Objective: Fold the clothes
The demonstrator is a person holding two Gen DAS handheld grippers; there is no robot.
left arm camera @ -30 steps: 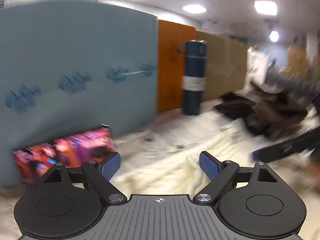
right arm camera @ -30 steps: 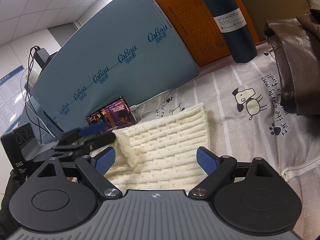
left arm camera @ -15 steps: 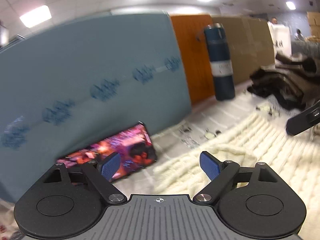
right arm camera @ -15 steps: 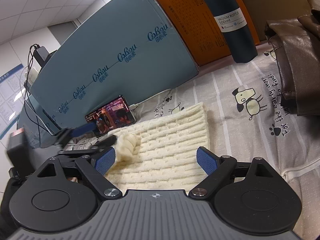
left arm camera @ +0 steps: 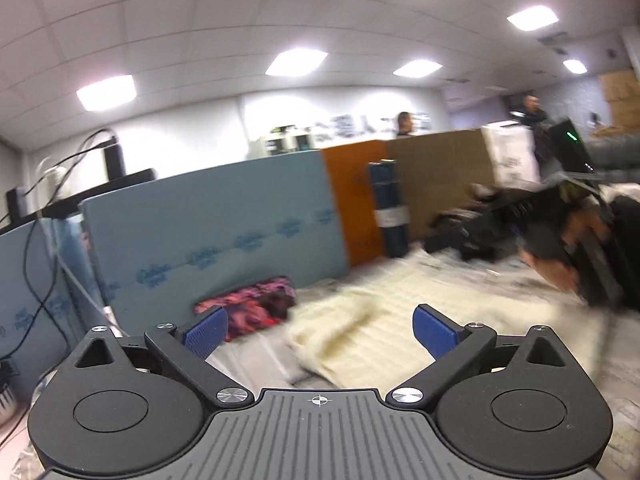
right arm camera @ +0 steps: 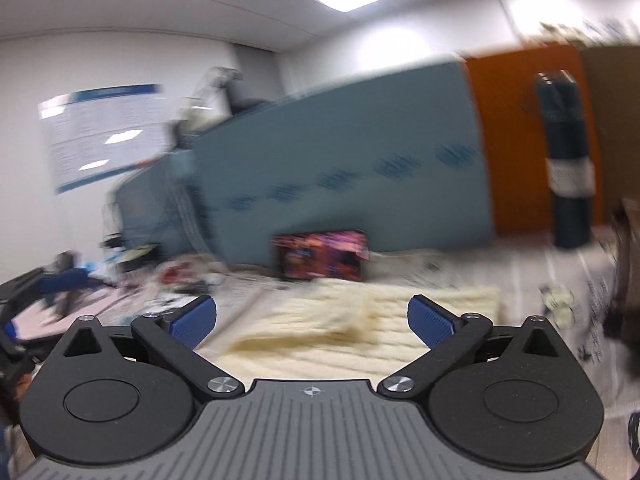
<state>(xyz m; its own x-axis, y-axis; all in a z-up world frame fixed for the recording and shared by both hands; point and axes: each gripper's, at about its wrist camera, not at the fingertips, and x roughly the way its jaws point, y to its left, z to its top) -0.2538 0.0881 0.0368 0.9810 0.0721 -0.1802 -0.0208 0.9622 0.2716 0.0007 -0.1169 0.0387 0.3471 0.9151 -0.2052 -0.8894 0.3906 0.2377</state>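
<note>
A cream cable-knit sweater (left arm camera: pixel 360 332) lies folded flat on the printed sheet, also in the right wrist view (right arm camera: pixel 360 328). My left gripper (left arm camera: pixel 320 326) is open and empty, held above and back from the sweater's left end. My right gripper (right arm camera: pixel 312 318) is open and empty, above the sweater's near edge. The right gripper and the hand holding it show at the right of the left wrist view (left arm camera: pixel 560 232). The left gripper shows at the far left of the right wrist view (right arm camera: pixel 60 284). Both views are blurred.
A lit phone (left arm camera: pixel 248 306) leans against a blue foam board (left arm camera: pixel 216 232), also seen in the right wrist view (right arm camera: pixel 320 256). A dark blue vacuum bottle (right arm camera: pixel 568 168) stands before an orange box (right arm camera: pixel 520 140). Dark clothes (left arm camera: pixel 464 232) are piled at the right.
Both grippers have pulled up and back from the sweater, and both views now look more level. The left gripper has let go of the sweater's corner, which now lies flat.
</note>
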